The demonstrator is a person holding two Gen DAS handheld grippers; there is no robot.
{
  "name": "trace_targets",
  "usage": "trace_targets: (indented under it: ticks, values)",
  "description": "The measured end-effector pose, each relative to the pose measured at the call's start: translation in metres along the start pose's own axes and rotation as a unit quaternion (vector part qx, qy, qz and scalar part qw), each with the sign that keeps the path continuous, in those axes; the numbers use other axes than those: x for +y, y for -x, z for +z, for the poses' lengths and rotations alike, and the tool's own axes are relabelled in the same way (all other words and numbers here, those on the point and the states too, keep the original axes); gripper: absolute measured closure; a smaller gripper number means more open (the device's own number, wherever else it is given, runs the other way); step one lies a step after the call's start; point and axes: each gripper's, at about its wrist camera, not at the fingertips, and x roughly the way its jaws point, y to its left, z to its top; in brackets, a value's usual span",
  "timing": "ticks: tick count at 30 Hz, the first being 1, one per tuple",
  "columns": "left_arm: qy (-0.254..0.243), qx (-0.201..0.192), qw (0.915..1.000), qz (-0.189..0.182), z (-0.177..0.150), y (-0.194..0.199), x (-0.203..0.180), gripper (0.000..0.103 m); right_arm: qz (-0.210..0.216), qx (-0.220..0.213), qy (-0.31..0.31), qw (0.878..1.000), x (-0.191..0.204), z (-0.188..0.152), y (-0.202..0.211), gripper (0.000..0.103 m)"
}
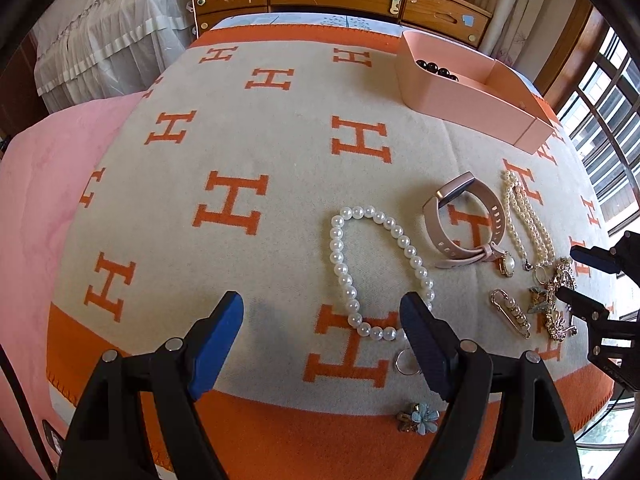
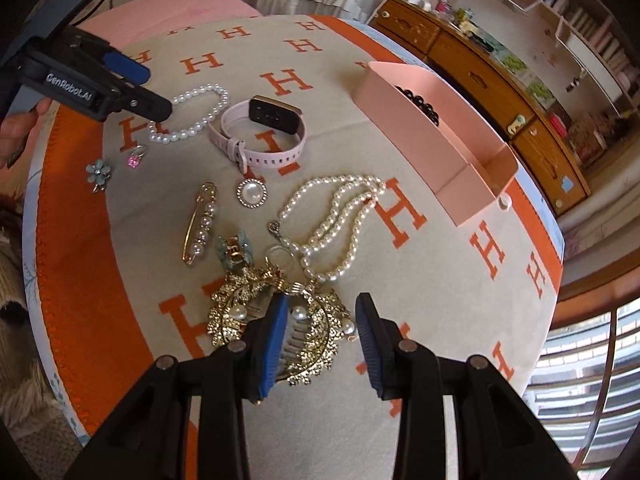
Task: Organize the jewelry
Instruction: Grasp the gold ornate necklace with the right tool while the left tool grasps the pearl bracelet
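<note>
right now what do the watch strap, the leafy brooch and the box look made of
Watch strap: matte pale pink, likely silicone; it bends in a smooth loop with punched holes.
Leafy brooch: shiny gold-toned metal with textured leaves and glossy pearl-like beads, probably imitation.
Box: peach, flat matte walls; plastic or card, can't tell.

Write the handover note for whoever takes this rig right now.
Left hand-held gripper: open, empty, hovering by the white pearl bracelet.
Right hand-held gripper: open, empty, over the gold brooch.
Done: only the dark bead bracelet lies in the pink box.
Left on the blanket: pearl bracelet, pink watch, pearl necklace, pearl pin, round pearl brooch, pink ring, blue flower, gold brooch.
</note>
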Motion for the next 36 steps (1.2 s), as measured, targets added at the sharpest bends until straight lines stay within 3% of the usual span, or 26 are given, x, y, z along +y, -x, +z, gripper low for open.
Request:
trace_targets:
  ticks: [9, 15, 19, 21, 23, 24, 29, 34, 36]
  values:
    - [0.009, 0.024, 0.9997, 0.004, 0.004, -0.015, 0.0, 0.024, 0.013, -0.008, 0.105, 0.994, 0.013, 0.014, -0.005, 0.067]
    - [-0.003, 0.02, 0.9996, 0.019, 0.006, -0.019, -0.007, 0.033, 0.031, -0.014, 0.138, 0.99, 0.015, 0.022, -0.009, 0.068]
    - [-0.007, 0.018, 0.9997, 0.017, 0.007, -0.017, -0.011, 0.045, 0.061, 0.005, 0.12, 0.991, 0.011, 0.029, -0.012, 0.079]
    - [-0.01, 0.014, 0.9997, 0.016, 0.009, -0.016, -0.012, 0.059, 0.063, 0.016, 0.102, 0.993, 0.01, 0.032, -0.014, 0.079]
    - [-0.009, 0.013, 0.9998, 0.013, 0.011, -0.014, -0.01, 0.082, 0.071, 0.026, 0.075, 0.994, 0.007, 0.033, -0.014, 0.079]
    - [-0.008, 0.014, 0.9998, 0.01, 0.012, -0.014, -0.008, 0.086, 0.076, 0.031, 0.059, 0.995, 0.004, 0.033, -0.014, 0.079]
    - [0.004, 0.009, 0.9999, -0.011, 0.011, -0.014, 0.007, 0.097, 0.093, 0.045, -0.005, 0.995, -0.004, 0.027, -0.011, 0.08]
    - [0.022, 0.005, 0.9986, -0.047, 0.007, -0.014, 0.02, 0.098, 0.096, 0.037, -0.041, 0.994, -0.004, 0.015, 0.0, 0.081]
    - [0.03, 0.007, 0.9973, -0.066, 0.006, -0.013, 0.024, 0.098, 0.099, 0.029, -0.058, 0.993, -0.006, 0.011, 0.006, 0.088]
